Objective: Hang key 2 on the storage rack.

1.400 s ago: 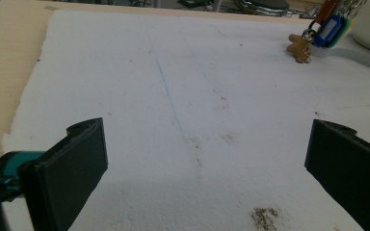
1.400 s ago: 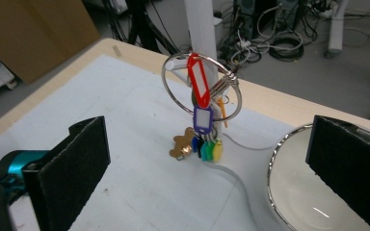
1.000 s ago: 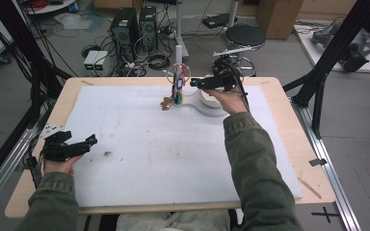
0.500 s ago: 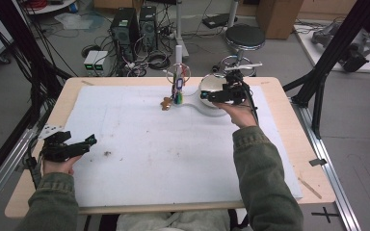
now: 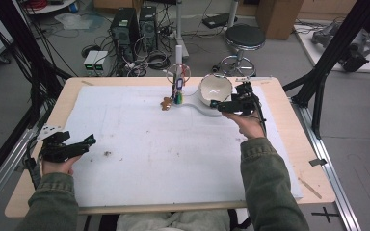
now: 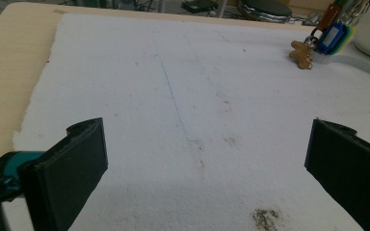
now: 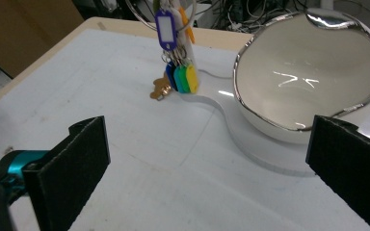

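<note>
White bowl [image 7: 308, 82] and tagged keys [image 7: 176, 72] sit ungrasped just ahead of the right tongs [image 5: 215, 103], whose jaws are spread wide. Left tongs [image 5: 90, 140], likewise released, rest far off; any pickup remains undone.

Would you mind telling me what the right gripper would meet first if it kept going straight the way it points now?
Probably the bunch of keys hanging ahead of the open right gripper; the bowl sits to one side of that line and might brush a jaw. Depth is hard to judge.
</note>
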Demonstrator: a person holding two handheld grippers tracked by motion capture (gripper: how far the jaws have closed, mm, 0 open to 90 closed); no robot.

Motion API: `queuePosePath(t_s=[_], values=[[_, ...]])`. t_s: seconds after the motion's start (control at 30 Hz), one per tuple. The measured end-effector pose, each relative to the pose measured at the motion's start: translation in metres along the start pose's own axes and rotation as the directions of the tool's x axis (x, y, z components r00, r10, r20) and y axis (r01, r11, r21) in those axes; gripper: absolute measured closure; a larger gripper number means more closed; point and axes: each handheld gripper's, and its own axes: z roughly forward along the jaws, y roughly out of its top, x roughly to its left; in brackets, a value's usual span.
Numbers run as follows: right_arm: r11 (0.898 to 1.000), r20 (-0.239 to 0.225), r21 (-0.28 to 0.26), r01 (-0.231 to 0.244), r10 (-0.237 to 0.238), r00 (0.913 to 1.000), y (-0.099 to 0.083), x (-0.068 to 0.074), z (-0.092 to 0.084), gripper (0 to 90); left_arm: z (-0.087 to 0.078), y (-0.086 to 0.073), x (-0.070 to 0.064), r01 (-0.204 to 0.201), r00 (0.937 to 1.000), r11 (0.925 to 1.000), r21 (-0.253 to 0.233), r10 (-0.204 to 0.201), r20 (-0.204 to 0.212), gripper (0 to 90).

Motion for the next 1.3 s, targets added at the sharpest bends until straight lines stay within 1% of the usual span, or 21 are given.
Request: queuePosePath(t_s=[0.3,0.4,0.5,0.63,0.73,0.83,0.87,0.93,1.1,1.17,1.2,1.3], values=[[1.0,0.014,-0.023,-0.01,0.011,0.9998,-0.019,-0.008,-0.008,0.7,-0.002,0.0,0.0,-0.003,0.9999,1.0,-0.009,0.003,-0.011,1.7],[1.0,0.018,-0.023,-0.015,0.016,0.9997,-0.025,-0.011,-0.011,0.7,-0.002,0.0,0.0,0.001,0.9999,0.9998,-0.018,-0.002,-0.011,1.7],[1.0,0.024,-0.017,-0.009,0.009,0.9997,-0.031,-0.012,-0.012,0.7,-0.003,0.0,0.0,-0.006,0.9999,0.9999,-0.015,0.006,-0.014,1.7],[1.0,0.036,-0.014,0.005,-0.004,0.9994,-0.042,-0.011,-0.013,0.7,-0.003,0.0,0.0,0.0,0.9999,0.9997,-0.024,0.0,-0.017,1.7],[0.999,0.044,-0.032,0.001,0.001,0.999,-0.05,-0.01,-0.015,0.7,-0.005,0.0,0.0,0.0,0.9998,0.9996,-0.03,-0.001,-0.021,1.7],[0.999,0.039,-0.05,0.0,0.002,0.9992,-0.056,-0.009,-0.018,0.7,-0.005,0.0,0.0,-0.004,0.9996,0.9994,-0.033,0.003,-0.027,1.7],[0.998,0.025,-0.07,0.003,-0.001,0.9997,-0.059,-0.008,-0.02,0.7,-0.005,0.0,0.0,-0.002,0.9997,0.9994,-0.033,0.001,-0.026,1.7],[0.995,0.021,-0.096,0.004,-0.002,0.9998,-0.063,-0.007,-0.023,0.7,-0.005,0.0,0.0,-0.003,0.9997,0.9994,-0.033,0.002,-0.025,1.7],[0.992,0.053,-0.126,0.004,0.003,0.9986,-0.075,-0.007,-0.027,0.7,-0.006,0.0,0.0,-0.004,0.9995,0.9991,-0.041,0.002,-0.031,1.7],[0.986,0.057,-0.167,0.012,-0.003,0.9984,-0.083,-0.008,-0.029,0.7,-0.006,0.0,0.0,-0.004,0.9995,0.9992,-0.04,0.003,-0.03,1.7],[0.985,0.058,-0.175,0.012,-0.002,0.9983,-0.087,-0.008,-0.03,0.7,-0.006,0.0,0.0,-0.004,0.9995,0.9992,-0.041,0.003,-0.03,1.7],[0.98,0.083,-0.195,0.03,-0.014,0.9964,-0.095,-0.007,-0.032,0.7,-0.006,0.0,0.0,-0.008,0.9995,0.9991,-0.041,0.007,-0.032,1.7]])
